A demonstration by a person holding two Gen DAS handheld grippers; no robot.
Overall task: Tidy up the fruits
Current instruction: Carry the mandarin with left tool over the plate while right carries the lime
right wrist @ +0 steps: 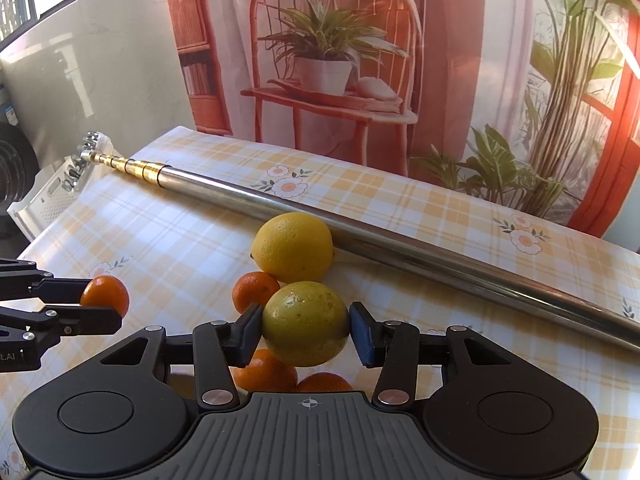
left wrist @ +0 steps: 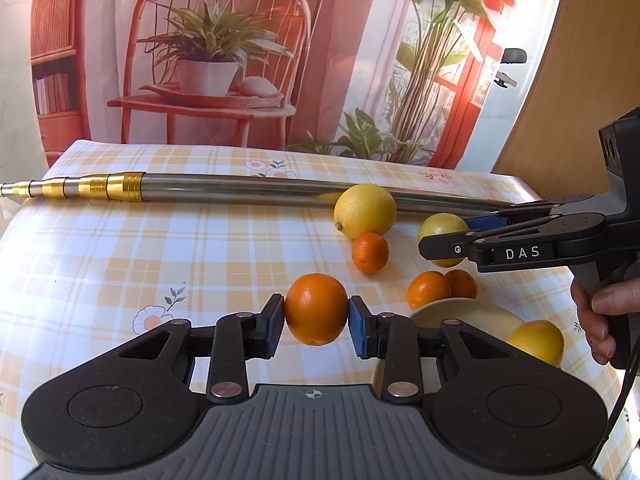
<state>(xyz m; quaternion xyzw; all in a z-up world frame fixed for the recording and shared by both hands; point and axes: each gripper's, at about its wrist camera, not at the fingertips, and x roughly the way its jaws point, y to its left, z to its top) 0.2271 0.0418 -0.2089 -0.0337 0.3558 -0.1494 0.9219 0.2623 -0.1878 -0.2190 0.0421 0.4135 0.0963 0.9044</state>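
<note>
My left gripper is shut on an orange, pinched between its blue pads above the checked tablecloth. In the right wrist view the same left gripper comes in from the left with the orange. My right gripper is shut on a yellow-green lemon, held above two mandarins. From the left wrist view, the right gripper and its lemon sit at the right, a hand on the handle. A large lemon and a mandarin lie on the cloth.
A long metal pole with gold rings lies across the back of the table, touching the large lemon. A cream plate sits at the near right, with two mandarins behind it and another lemon beside it. A printed backdrop hangs behind.
</note>
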